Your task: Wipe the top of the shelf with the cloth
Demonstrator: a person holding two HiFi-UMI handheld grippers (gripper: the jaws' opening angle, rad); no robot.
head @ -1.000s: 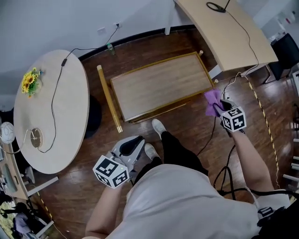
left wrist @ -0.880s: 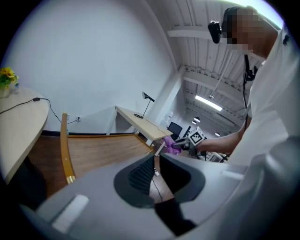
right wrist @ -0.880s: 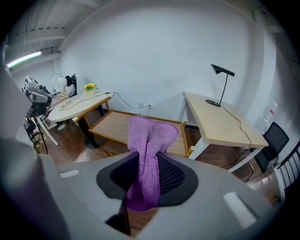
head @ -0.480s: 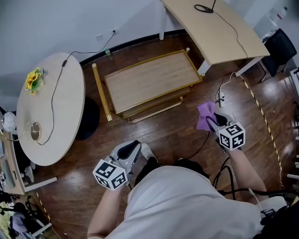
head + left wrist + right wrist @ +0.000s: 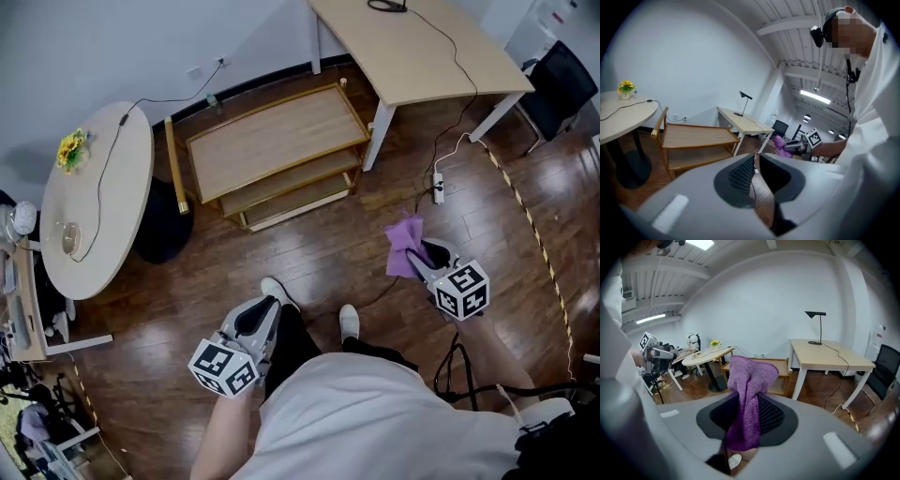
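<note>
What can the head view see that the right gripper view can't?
Only the head view shows the person's white shoes on the floor and the whole top of the shelf, seen from above. Only the right gripper view shows the ceiling lights and, up close, the right gripper shut on the purple cloth. Both show the cloth, the shelf, the round table with yellow flowers, and the desk.

bright, even ceiling-strip lighting, soft shadows; both gripper views bulge with dark fisheye corners.
</note>
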